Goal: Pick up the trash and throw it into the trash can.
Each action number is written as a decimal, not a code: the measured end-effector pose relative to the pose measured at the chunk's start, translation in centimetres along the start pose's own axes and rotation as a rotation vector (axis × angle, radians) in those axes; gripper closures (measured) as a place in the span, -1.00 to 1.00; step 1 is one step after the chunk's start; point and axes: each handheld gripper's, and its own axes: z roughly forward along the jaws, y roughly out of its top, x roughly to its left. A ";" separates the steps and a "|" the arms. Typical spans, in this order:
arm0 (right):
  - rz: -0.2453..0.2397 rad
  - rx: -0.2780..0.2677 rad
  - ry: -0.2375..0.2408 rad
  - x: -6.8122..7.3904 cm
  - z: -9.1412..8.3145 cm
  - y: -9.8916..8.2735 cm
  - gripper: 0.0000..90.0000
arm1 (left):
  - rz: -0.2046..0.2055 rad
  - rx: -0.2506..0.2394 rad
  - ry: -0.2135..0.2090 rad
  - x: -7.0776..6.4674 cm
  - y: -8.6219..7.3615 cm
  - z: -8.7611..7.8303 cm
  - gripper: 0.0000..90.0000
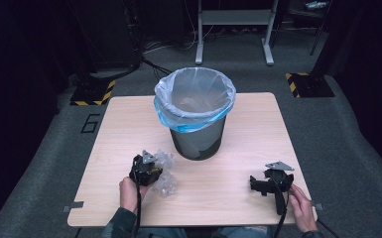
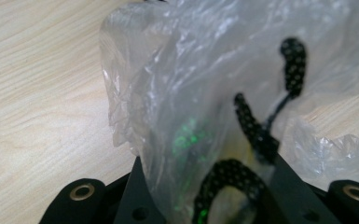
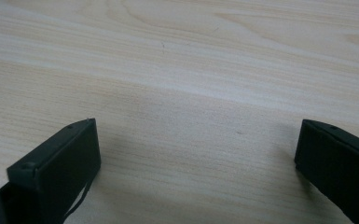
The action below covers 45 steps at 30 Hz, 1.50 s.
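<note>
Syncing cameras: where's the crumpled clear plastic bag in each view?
High view: clear plastic bag lower left, beside the left gripper, near the bin.
Left gripper view: bag centre, between the jaws.
Right gripper view: not in it.
Shared landmark: wooden tabletop.

From my remote seat, the high view was soft and low in detail, lit from above: the pale wooden surface stood bright while the room around it sank into near-black. The white-lined grey bin cast a short shadow at its foot. In the left gripper view the crumpled clear plastic bag was blurred and showed whitish glare plus green glints. In the right gripper view my jaws were out of focus, with soft shadows beside them.
</note>
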 end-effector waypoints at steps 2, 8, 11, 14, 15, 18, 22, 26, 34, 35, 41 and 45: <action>0.001 -0.005 -0.001 0.0 0.0 0.0 -1.00 | 0.001 0.000 0.000 0.0 0.0 -0.1 0.73; -0.004 -0.002 0.001 0.0 0.0 0.0 -1.00 | 0.010 -0.002 0.006 -0.1 0.4 -0.3 0.73; -0.004 -0.002 0.001 0.0 0.0 0.0 -1.00 | 0.022 -0.004 0.006 -0.2 0.6 -0.6 0.73; -0.004 -0.004 0.000 0.0 0.0 0.0 -1.00 | 0.023 -0.008 0.008 -0.3 0.7 -0.7 0.73; -0.004 -0.002 0.001 0.0 0.0 0.0 -1.00 | 0.023 -0.007 0.005 -0.3 0.7 -0.8 0.73; -0.001 0.000 0.000 0.0 0.0 0.0 -1.00 | 0.025 -0.017 0.001 -0.5 0.9 -0.8 0.73; 0.000 -0.002 -0.001 0.0 0.0 0.0 -1.00 | 0.033 -0.020 -0.003 -0.6 1.0 -1.0 0.72; 0.000 -0.001 0.000 0.0 0.0 0.0 -1.00 | 0.031 -0.024 -0.010 -0.7 1.3 -1.2 0.73; -0.002 -0.001 0.000 0.0 0.0 0.0 -1.00 | 0.048 -0.044 -0.026 -0.8 2.2 -2.5 0.73; 0.000 -0.006 -0.001 0.0 0.0 0.0 -1.00 | 0.049 -0.047 -0.023 -0.8 2.4 -2.7 0.73; -0.004 -0.006 -0.001 0.0 0.0 0.0 -1.00 | 0.060 -0.061 -0.033 -0.7 3.2 -3.7 0.73; -0.005 -0.005 -0.001 0.0 0.0 0.0 -1.00 | 0.073 -0.075 -0.037 -0.7 4.0 -4.6 0.73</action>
